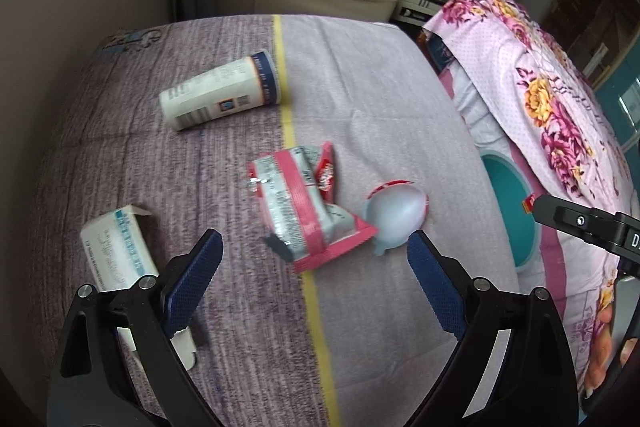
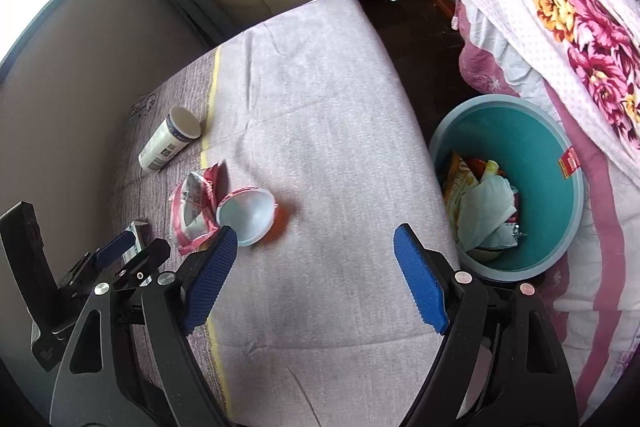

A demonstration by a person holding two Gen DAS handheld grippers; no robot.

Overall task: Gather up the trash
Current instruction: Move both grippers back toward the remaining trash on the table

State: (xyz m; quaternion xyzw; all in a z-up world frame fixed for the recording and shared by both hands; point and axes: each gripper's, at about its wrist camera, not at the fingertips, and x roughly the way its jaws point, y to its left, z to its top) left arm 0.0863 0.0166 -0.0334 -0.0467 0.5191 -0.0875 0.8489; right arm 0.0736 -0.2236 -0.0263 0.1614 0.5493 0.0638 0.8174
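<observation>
Both grippers wide open, empty; wrapper just ahead of left gripper.

Small carton half hidden behind left hand-held gripper; bin mostly hidden by floral blanket.

The cloth-covered table bears litter — paper cup, red wrapper, plastic lid, small carton.

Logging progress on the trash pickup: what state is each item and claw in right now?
Left claw: open, empty.
Right claw: open, empty.
Paper cup: on its side.
Red wrapper: crumpled, on table.
Small bowl: tipped.
Carton: flap open.
Bin: partly filled.
</observation>
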